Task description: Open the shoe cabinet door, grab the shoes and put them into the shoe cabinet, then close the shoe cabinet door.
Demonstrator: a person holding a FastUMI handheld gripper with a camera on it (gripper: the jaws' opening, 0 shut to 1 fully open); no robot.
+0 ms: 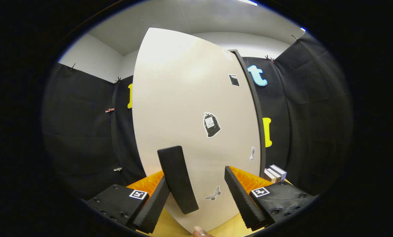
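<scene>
The white shoe cabinet door stands close in front of me, with several small stickers on it. A dark strip runs along its right edge. Its black bar handle sits low on the door, between my fingers and close against the left finger. My gripper is open, with the right finger well apart from the handle.
A yellowish wooden surface lies under the door. Small boxes stand on it to the right, beyond the right finger. A person's fingertip shows just below the door's bottom edge. Black cloth walls close in both sides.
</scene>
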